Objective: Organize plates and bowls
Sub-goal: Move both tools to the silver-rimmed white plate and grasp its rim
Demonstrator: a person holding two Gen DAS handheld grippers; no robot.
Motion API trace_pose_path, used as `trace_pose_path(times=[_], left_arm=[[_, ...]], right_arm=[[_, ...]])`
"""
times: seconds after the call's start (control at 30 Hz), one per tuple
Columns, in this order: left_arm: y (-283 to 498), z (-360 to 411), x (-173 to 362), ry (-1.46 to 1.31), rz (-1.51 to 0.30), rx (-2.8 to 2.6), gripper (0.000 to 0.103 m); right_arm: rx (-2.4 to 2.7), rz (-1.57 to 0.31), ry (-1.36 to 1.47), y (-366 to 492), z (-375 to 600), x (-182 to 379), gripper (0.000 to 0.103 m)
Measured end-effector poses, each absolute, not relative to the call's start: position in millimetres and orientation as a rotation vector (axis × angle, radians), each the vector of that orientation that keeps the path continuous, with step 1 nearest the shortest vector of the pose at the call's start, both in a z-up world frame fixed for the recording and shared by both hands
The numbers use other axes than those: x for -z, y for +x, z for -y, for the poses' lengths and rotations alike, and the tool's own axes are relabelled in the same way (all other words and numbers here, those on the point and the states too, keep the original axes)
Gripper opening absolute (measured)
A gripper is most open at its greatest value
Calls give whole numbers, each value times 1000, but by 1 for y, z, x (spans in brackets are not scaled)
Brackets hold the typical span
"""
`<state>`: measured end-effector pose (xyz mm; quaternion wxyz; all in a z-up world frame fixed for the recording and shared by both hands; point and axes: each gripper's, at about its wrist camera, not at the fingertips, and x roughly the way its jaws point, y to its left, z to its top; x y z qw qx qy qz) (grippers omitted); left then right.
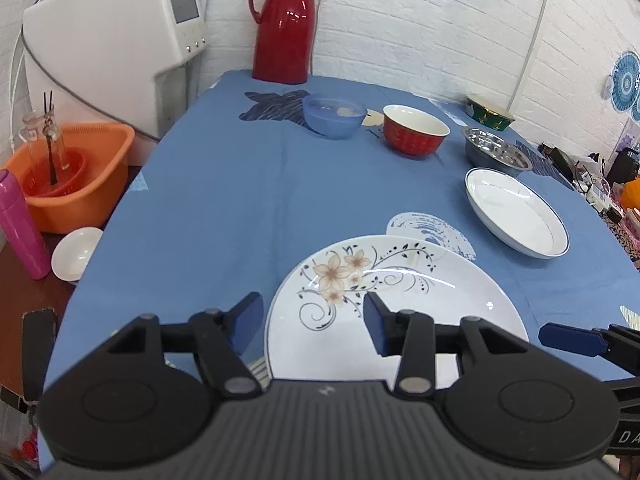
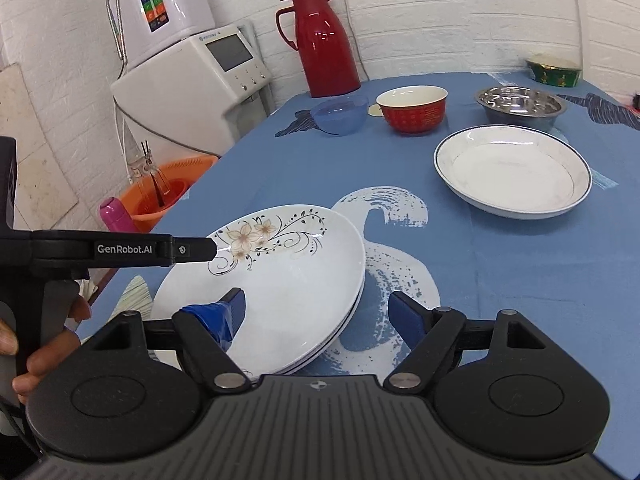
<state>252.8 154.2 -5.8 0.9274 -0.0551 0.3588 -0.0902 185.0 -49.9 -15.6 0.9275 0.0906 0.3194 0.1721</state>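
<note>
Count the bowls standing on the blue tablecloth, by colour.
Blue bowl: 1
Red bowl: 1
Steel bowl: 1
Green bowl: 1
Total: 4

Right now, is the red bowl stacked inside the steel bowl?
No, the red bowl stands alone on the cloth, apart from the steel bowl.
</note>
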Motion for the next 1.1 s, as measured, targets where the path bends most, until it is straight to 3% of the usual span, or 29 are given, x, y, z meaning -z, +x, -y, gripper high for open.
trace_pose_path(times=[0.27,0.6,1.1], left_arm=[[267,-125,-4,-88,-767,242,48],[348,-47,-19,-66,-890,380,49],[456,38,25,2,-1043,419,49]], right_arm=[[-293,-664,307,192,96,17,65],[-99,-608,404,233,191,12,66],[-91,-732,269,347,217,40,66]])
